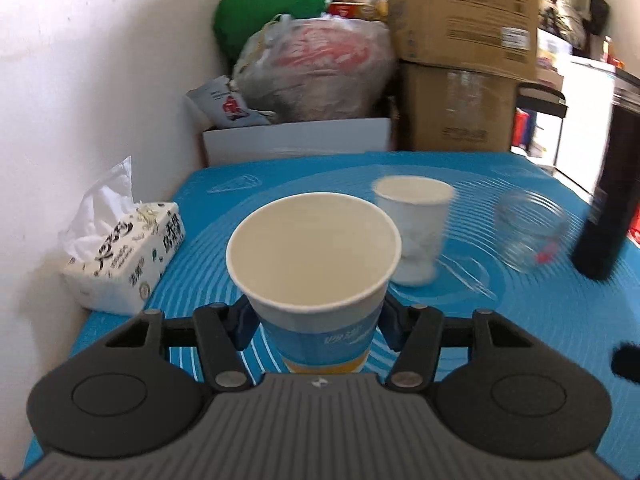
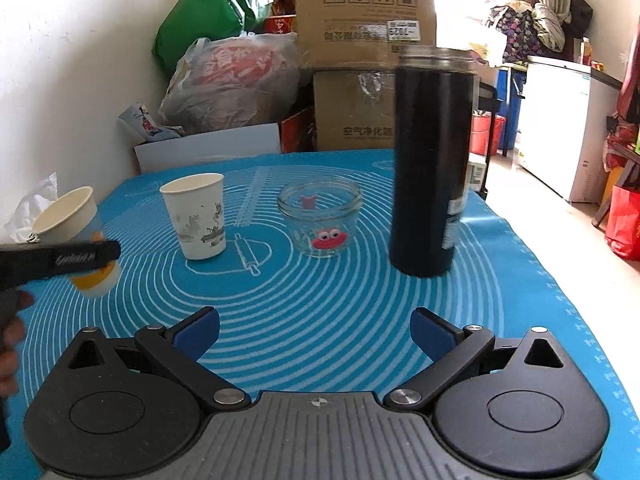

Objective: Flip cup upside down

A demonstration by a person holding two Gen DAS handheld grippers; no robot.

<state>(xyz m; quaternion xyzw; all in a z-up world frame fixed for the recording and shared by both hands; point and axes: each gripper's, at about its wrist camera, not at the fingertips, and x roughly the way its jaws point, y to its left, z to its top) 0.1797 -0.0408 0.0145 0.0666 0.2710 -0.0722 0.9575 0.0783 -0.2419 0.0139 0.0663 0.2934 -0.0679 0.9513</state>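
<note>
Gripping a paper cup (image 1: 314,264) by its lower wall, the left gripper (image 1: 314,326) holds it mouth-up above the blue mat (image 1: 540,320), pads pressed on either side. A second cup (image 1: 416,228), a glass jar (image 1: 530,228) and a dark bottle (image 1: 612,200) stand beyond.

From the right wrist, the held cup (image 2: 76,236) tilts at far left, clear of the mat, while the right gripper (image 2: 316,332) hangs spread and empty. The thin, light cup likely crushes easily; a gentle mid-wall hold suits it.
</note>
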